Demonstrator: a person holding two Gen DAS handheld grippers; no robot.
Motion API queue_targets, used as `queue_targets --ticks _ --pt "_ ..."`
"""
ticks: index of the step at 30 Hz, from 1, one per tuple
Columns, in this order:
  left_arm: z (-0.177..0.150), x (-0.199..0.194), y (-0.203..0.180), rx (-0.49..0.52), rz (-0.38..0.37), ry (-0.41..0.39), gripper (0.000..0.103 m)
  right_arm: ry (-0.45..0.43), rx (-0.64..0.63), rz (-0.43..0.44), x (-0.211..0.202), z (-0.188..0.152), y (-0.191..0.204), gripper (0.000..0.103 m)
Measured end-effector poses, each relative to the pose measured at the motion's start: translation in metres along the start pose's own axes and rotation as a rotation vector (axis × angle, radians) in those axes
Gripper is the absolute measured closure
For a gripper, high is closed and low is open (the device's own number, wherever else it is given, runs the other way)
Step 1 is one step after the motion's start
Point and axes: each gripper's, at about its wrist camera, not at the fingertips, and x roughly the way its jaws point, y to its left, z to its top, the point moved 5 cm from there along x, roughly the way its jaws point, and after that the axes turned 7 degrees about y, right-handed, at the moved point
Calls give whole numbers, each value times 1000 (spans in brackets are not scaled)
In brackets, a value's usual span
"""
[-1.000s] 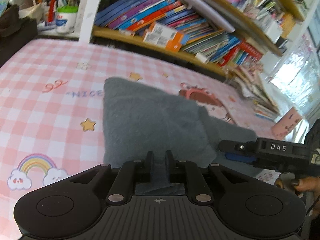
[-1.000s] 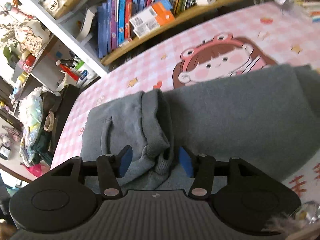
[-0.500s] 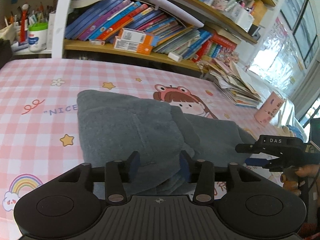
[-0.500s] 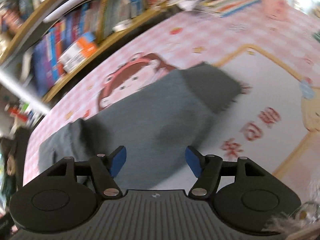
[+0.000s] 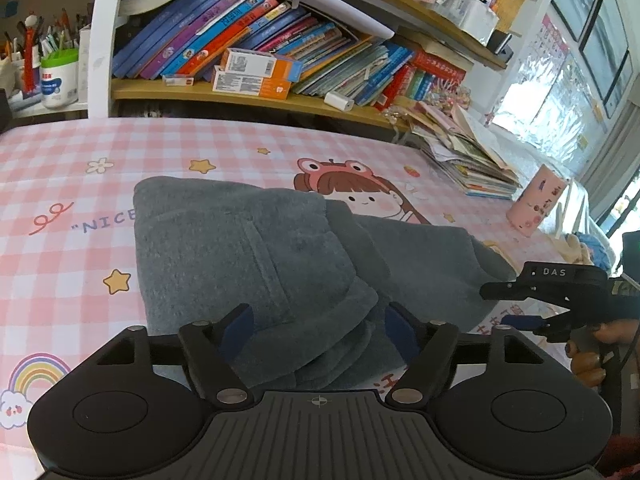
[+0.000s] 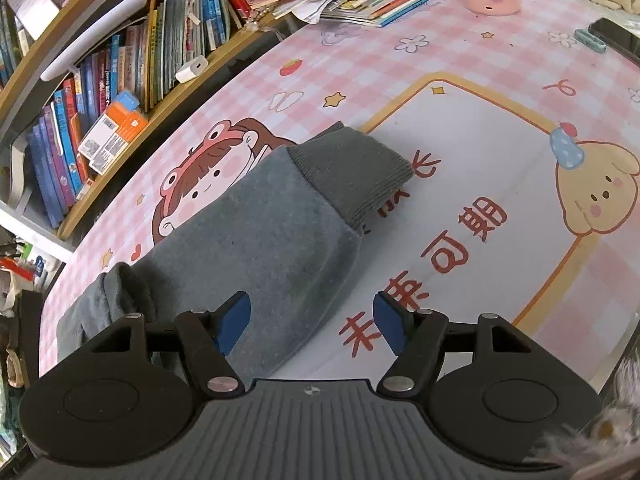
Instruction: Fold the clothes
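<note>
A grey fleece garment (image 5: 248,248) lies partly folded on the surface (image 5: 68,184), which is covered by a pink checked cloth with cartoon prints. In the left wrist view one thick folded part sits on top, its layered edges bunched near the camera, and a longer part runs off to the right. In the right wrist view that longer part ends in a ribbed cuff (image 6: 356,168) lying flat over a white panel with red characters (image 6: 448,240) on the cloth.

The left hand-held gripper (image 5: 318,330) has its blue pads apart and the jaws are opening; the bunched fleece edge lies between them, and the pads do not press on it. The right hand-held gripper (image 6: 312,322) also stands with pads apart, over the edge of the long part, the left pad above the fleece and the right pad above bare cloth; nothing is clamped. Seen from the left wrist, it hangs at the right beside the end of the garment, held by a hand (image 5: 592,352).

Behind the surface a shelf (image 5: 256,98) holds rows of leaning books and two orange boxes (image 5: 256,74). A stack of papers (image 5: 464,160) and a pink cup (image 5: 536,204) stand near the far right corner
</note>
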Motion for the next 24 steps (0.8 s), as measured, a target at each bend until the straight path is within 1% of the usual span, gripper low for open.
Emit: queue_targets --ticks 4,9,16,22,24 --pt "0 2 -3 -15 28 -1 23 6 8 14 4 9 -6 37" --pt "0 6 -12 -29 52 1 22 17 28 38 9 23 -18 37" --pt "-2 16 -32 -28 93 17 22 25 90 106 18 45 -37 39" --pt "-5 24 -48 -19 133 39 22 35 132 160 28 62 -49 48" --pt "-5 25 -52 -20 142 42 22 42 136 177 31 66 -52 60"
